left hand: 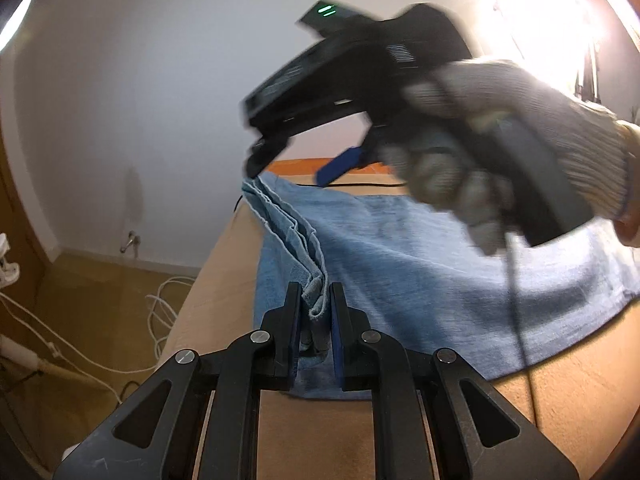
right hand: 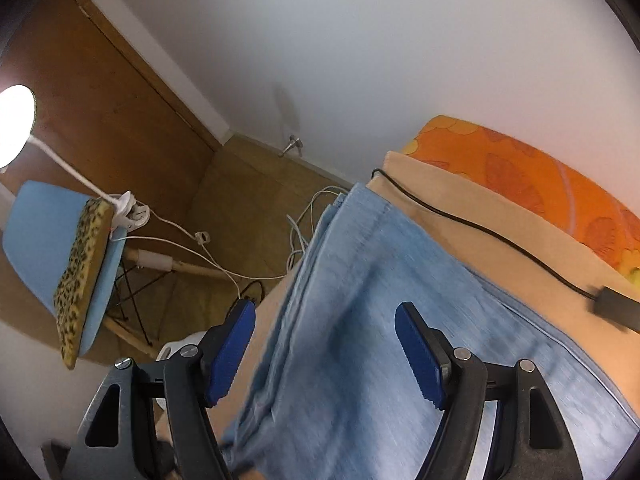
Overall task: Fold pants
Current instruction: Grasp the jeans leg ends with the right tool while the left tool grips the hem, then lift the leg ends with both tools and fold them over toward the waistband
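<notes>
Light blue denim pants (left hand: 420,264) lie folded on a tan-covered table (left hand: 224,280). My left gripper (left hand: 315,300) is shut on the hem edge of the pants near the table's left side. My right gripper (right hand: 326,344) is open, its blue pads (right hand: 420,360) wide apart above the stacked pants edge (right hand: 320,320), holding nothing. In the left wrist view the right gripper (left hand: 288,168) hovers above the far end of the pants, held by a gloved hand (left hand: 500,152).
An orange patterned cover (right hand: 540,176) lies at the table's far end. A black cable (right hand: 460,216) runs across the tan cover. On the floor to the left are white cords (right hand: 240,248), a blue chair (right hand: 48,248) and a lamp (right hand: 14,124).
</notes>
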Available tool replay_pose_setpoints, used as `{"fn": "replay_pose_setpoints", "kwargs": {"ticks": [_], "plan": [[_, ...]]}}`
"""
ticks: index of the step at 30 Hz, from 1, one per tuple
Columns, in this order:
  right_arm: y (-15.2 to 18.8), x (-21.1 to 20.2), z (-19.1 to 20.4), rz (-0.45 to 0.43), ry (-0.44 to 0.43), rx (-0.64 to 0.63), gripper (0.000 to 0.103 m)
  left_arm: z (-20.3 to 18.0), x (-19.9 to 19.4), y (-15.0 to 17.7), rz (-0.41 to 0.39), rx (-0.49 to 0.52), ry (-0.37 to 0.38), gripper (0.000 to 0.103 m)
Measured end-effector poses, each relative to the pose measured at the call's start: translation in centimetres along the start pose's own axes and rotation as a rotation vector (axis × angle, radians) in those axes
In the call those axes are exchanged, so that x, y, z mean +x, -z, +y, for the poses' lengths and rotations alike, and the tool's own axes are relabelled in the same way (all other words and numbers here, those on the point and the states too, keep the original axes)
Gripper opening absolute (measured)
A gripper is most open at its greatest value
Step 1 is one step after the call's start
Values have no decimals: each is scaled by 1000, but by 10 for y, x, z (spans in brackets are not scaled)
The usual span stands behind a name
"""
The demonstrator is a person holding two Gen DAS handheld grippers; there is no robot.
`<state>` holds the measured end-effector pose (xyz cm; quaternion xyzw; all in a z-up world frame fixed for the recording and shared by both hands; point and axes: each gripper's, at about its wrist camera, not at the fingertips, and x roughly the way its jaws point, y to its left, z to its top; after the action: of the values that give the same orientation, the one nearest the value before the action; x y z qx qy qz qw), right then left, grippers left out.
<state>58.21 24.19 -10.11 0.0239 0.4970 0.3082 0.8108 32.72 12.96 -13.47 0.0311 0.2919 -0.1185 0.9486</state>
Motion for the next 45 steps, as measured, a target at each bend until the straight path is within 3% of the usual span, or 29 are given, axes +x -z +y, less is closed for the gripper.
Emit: {"fn": "replay_pose_setpoints", "kwargs": {"ticks": [4,8,12,14,16,22,32,45], "plan": [[-9,21,3,20,0,35,75,-10,3,0,3,41,0,11],[-12,37,22,51,51,-23,75,-14,4,2,4,56,5,11],[-6,53,41,112,210,-150,73,-15,6,2,7,58,12,11],[-3,55,43,127,275,-191,57,-16,8,3,8,63,15,11],[-3,53,37,149,281,-178,34,-17,8,3,9,68,18,11],[-2,18,12,74,232,-98,6,-23,6,1,1,55,53,11],[16,-63,2,-76,232,-92,4,-53,-25,-20,-36,93,122,11],[82,-179,-27,-210,359,-125,4,-138,-71,-39,-10,145,263,11]]}}
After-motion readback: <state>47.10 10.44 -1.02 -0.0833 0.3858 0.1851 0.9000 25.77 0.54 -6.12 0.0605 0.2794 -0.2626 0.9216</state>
